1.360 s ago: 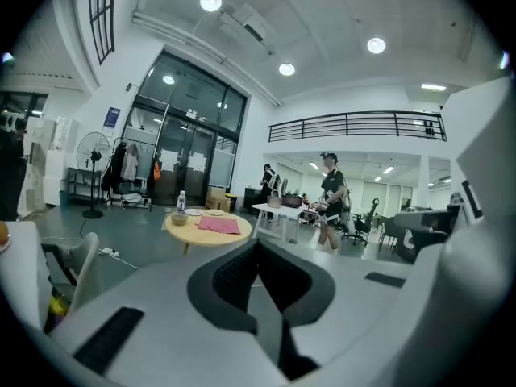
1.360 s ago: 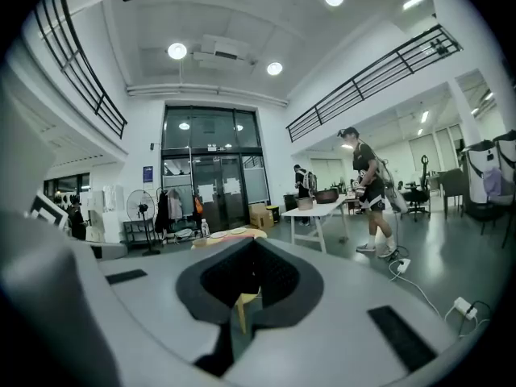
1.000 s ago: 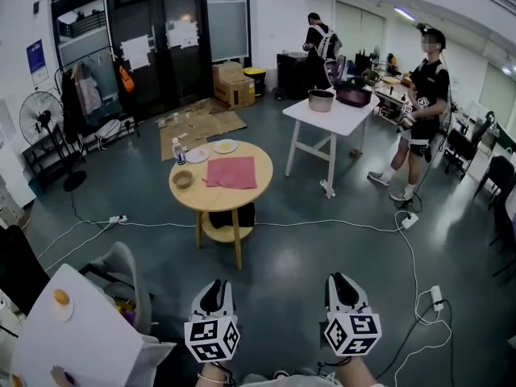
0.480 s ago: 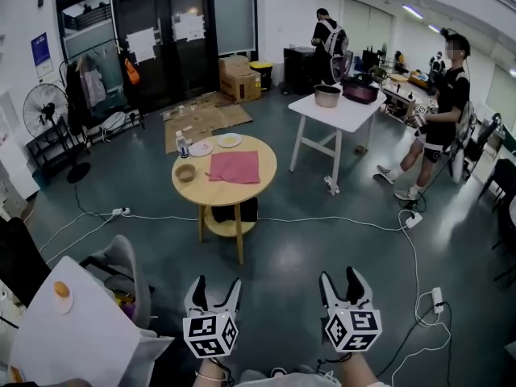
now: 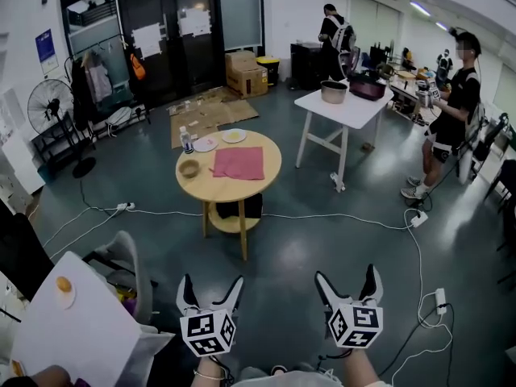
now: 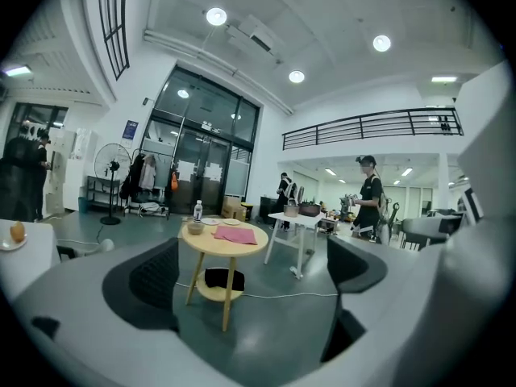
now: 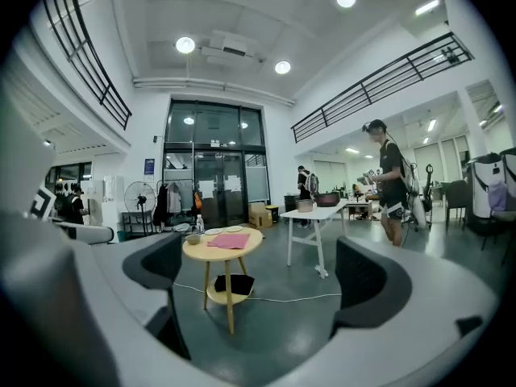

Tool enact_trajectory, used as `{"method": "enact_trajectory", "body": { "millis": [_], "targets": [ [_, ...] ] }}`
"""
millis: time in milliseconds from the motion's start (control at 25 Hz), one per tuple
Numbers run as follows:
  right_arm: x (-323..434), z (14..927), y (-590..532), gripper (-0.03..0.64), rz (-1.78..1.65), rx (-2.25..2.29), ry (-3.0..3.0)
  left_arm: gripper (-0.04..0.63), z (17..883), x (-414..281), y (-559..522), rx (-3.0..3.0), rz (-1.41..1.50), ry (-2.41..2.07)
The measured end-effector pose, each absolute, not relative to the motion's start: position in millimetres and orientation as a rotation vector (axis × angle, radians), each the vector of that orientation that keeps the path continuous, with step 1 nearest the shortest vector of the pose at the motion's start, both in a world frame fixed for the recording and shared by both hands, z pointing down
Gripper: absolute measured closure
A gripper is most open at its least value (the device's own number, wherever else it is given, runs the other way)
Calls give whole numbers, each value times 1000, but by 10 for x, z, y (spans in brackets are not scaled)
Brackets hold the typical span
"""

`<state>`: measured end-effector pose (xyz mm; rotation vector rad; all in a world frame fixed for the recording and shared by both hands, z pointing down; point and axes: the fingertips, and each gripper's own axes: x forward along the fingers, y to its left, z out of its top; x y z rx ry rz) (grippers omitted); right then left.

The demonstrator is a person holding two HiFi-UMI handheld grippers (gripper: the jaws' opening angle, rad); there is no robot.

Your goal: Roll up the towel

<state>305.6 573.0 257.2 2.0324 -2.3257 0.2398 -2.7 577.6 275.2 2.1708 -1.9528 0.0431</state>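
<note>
left tongs [image 6: 254,272] just opened, empty, pink towel [image 6: 235,234] on round table [image 6: 213,246]

Dark bare floor [image 5: 282,256] at mid-frame is open right up to the round wooden counter [image 5: 228,192]. Only a thin white cable [image 5: 339,219] crosses it.
On the counter:
- The strip in front of the pink towel [image 5: 239,162] is bare.
- A small brown bowl [image 5: 189,168] sits near its left.
- A clear plastic bottle [image 5: 187,140], one white plate [image 5: 205,144] and another white plate [image 5: 234,135] stand behind.

Grey chair [image 5: 129,264] blocks the lower left.
</note>
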Motion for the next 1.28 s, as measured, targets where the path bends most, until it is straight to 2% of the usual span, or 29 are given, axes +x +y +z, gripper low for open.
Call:
{"method": "enact_trajectory", "body": {
  "millis": [160, 720, 1280],
  "targets": [
    [3107, 2597, 5719, 29, 254, 2036, -2328, 26, 2749, -45, 5790, 2144, 34, -1977],
    [3277, 2950, 5619, 29, 398, 1998, -2299, 18, 2971, -167, 5799, 2057, 103, -2016],
    [2836, 2813, 4416, 29, 370, 2046, -2277, 18, 3031, -777, 4487, 2048, 84, -1983]
  ]
}}
